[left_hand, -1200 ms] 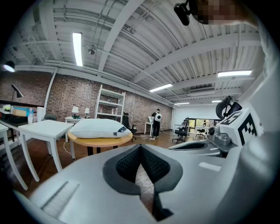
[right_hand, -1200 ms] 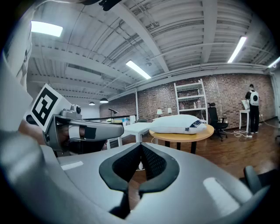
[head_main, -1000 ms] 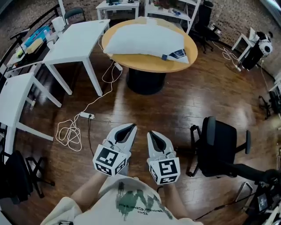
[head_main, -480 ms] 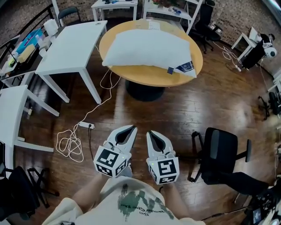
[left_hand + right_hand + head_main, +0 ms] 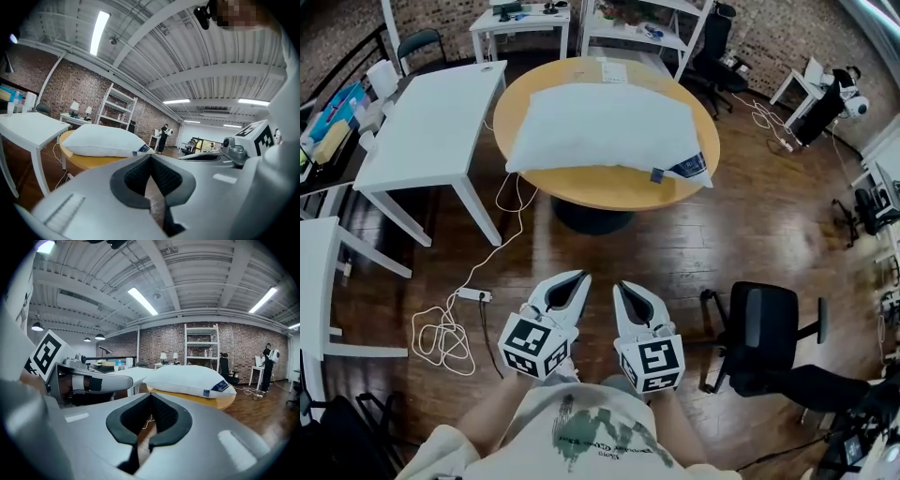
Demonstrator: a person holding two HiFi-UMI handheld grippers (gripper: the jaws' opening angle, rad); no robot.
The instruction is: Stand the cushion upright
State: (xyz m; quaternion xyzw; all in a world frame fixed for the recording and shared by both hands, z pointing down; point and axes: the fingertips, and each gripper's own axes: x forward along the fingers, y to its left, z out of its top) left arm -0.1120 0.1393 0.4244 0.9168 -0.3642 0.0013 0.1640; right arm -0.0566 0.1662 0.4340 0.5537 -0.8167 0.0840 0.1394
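Closer than a second ago, the cushion (image 5: 605,127) is now sitting lower and larger in the head view, and the office chair (image 5: 769,337) is sliding in from the right side of the floor, while both of my claws are keeping the same spot at the bottom of that view.

That cushion is lying flat, not upright, across the middle of the round wooden table (image 5: 581,189). It is covering most of the top. Its corner with the blue label (image 5: 689,167) is reaching the near right edge, and a band of bare wood is showing along the near edge.

I am holding my left claw (image 5: 578,278) and my right claw (image 5: 621,284) side by side over the dark plank floor, well apart from the table and pointing toward it. Both are clenched with nothing in them: in each gripper view the ribbed pads are meeting at the tips, and only floor is showing through the gap behind them.

Left of the round table a white rectangular table (image 5: 431,122) is standing just beside its edge. A white cable (image 5: 441,333) is trailing down from there and coiling on the floor beside a power strip (image 5: 475,295), to the left of my left claw. Beyond the round table a white shelf unit (image 5: 642,23) is standing against the brick wall.
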